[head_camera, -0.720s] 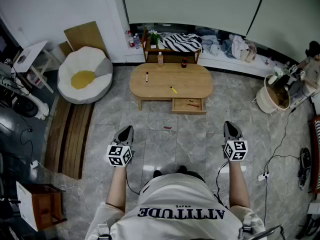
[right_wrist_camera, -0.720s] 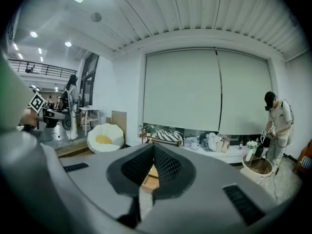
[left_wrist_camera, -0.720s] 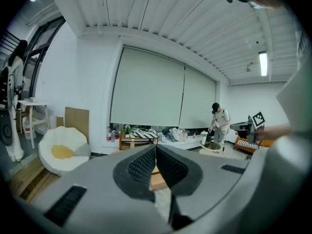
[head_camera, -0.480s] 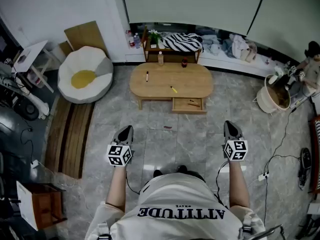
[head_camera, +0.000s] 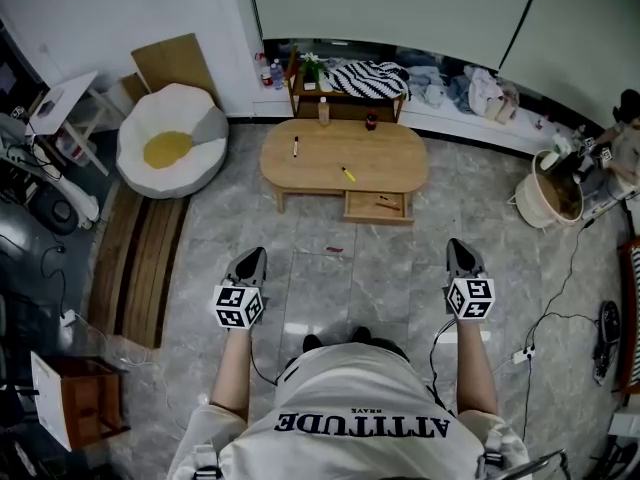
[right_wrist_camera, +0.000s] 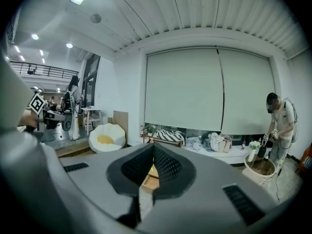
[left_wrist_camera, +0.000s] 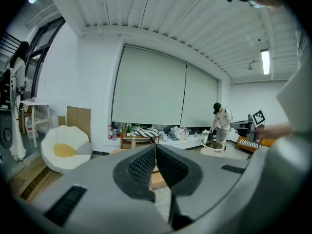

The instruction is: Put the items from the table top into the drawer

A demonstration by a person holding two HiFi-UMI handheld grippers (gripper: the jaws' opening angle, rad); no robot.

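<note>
An oval wooden table [head_camera: 380, 161] stands ahead of me across the tiled floor. On its top lie a dark pen [head_camera: 295, 149] and a small yellow item [head_camera: 347, 175], with a pale bottle [head_camera: 323, 113] and a small dark bottle [head_camera: 371, 121] at the far edge. Its drawer [head_camera: 376, 206] is pulled open at the front right and holds a red item. Another small red thing [head_camera: 334, 250] lies on the floor before the table. My left gripper [head_camera: 254, 256] [left_wrist_camera: 156, 147] and right gripper [head_camera: 456, 247] [right_wrist_camera: 153, 147] hang well short of the table, both shut and empty.
A white beanbag chair with a yellow centre [head_camera: 170, 148] sits left of the table. A low shelf [head_camera: 345, 93] stands behind it, a basket [head_camera: 548, 190] at the right. Cables [head_camera: 560, 318] trail on the floor at the right. A wooden box [head_camera: 85, 403] is at lower left.
The head view has shifted slightly. Both grippers stay where they were, shut.
</note>
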